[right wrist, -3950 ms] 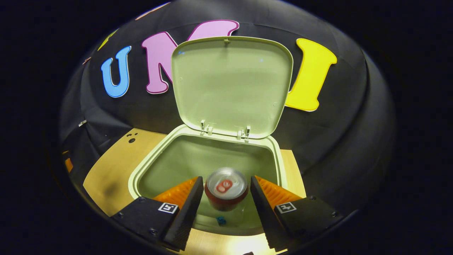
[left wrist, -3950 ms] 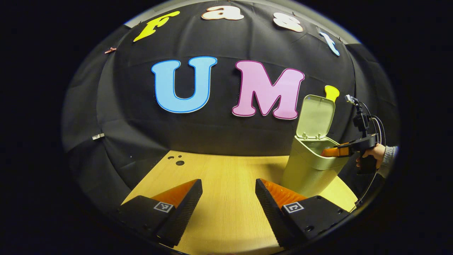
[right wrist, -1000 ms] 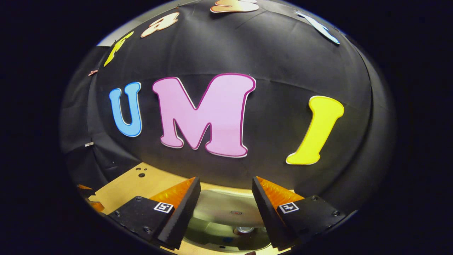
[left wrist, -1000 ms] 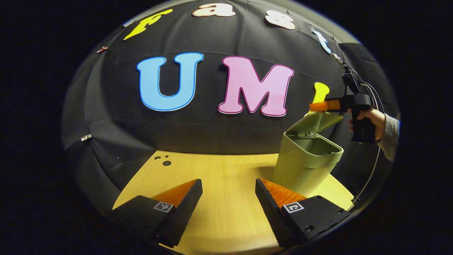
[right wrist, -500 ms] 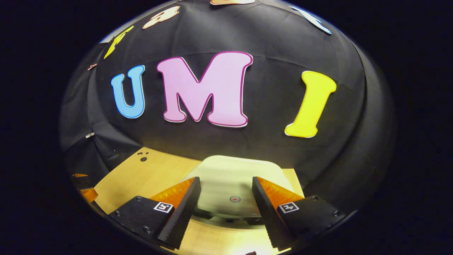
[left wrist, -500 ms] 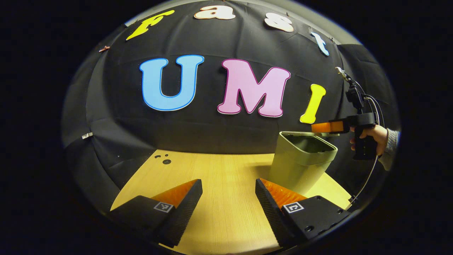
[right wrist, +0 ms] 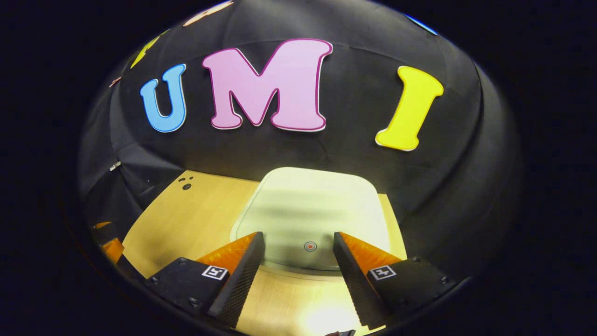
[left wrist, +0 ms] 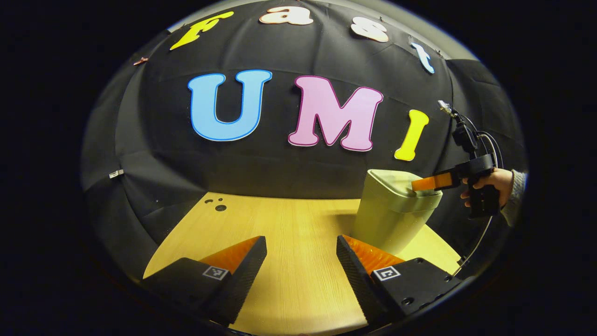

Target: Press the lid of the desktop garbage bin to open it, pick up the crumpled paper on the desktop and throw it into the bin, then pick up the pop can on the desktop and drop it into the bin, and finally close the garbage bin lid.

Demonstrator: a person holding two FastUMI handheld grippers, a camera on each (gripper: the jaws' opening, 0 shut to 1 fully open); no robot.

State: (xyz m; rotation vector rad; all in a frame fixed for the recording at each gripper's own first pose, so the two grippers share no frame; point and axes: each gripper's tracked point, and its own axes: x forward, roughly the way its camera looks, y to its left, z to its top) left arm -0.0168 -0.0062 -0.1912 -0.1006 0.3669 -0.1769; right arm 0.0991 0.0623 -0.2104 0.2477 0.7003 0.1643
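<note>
The green bin (left wrist: 389, 219) stands on the wooden table (left wrist: 289, 242) at the far right, its lid (right wrist: 310, 217) down. The right gripper (right wrist: 297, 261) rests spread over the lid's near edge (a person's hand (left wrist: 489, 184) holds it), gripping nothing. The left gripper (left wrist: 301, 266) hovers released over bare table, well apart from the bin.

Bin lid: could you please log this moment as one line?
lid: down | right gripper: open, over lid | left gripper: open, over table

Light wooden tabletop (left wrist: 289, 233), a few small dark holes (left wrist: 220, 207) near its far left corner, black cloth wall (left wrist: 280, 172) behind.
</note>
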